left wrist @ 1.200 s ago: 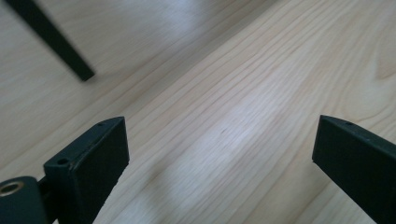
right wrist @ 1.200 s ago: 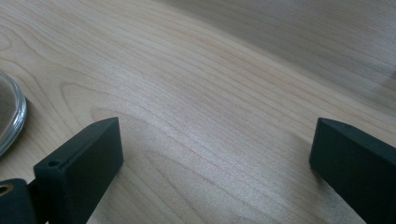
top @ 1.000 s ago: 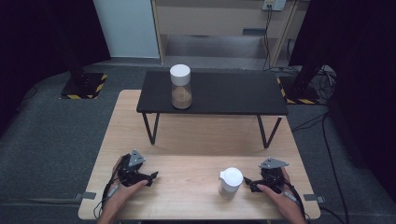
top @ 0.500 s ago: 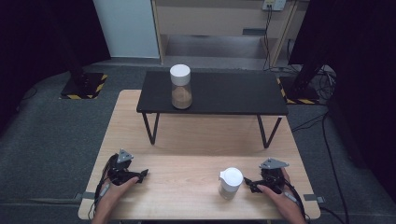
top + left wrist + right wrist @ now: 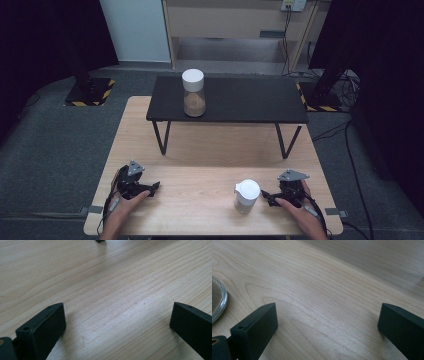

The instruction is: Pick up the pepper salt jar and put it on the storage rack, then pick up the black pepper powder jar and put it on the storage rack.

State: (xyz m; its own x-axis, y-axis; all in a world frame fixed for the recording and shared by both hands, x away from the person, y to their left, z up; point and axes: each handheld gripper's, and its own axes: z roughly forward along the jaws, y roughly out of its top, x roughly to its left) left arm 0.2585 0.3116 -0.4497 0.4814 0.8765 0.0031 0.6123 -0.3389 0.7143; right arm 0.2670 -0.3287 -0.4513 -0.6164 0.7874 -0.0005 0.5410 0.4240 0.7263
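Observation:
A glass jar with a white lid (image 5: 247, 196) stands near the front of the wooden table (image 5: 200, 150); its glass rim (image 5: 218, 302) shows at the left of the right gripper view. My right gripper (image 5: 265, 196) (image 5: 327, 322) rests open just right of this jar, with bare wood between its jaws. At the front left, my left gripper (image 5: 154, 187) (image 5: 117, 322) lies open on the table. Its jaws have just been opening and nothing is between them. A second white-lidded jar (image 5: 193, 93), part full of brown powder, stands on the black bench (image 5: 250, 102).
The black bench spans the far half of the table on thin legs; one foot (image 5: 100, 240) shows at the top of the left gripper view. Bare wood lies between the two grippers. Grey floor surrounds the table, and stands with cables sit at the back.
My left gripper has shifted a little to the left along the front edge. The right gripper and both jars stay where they were.

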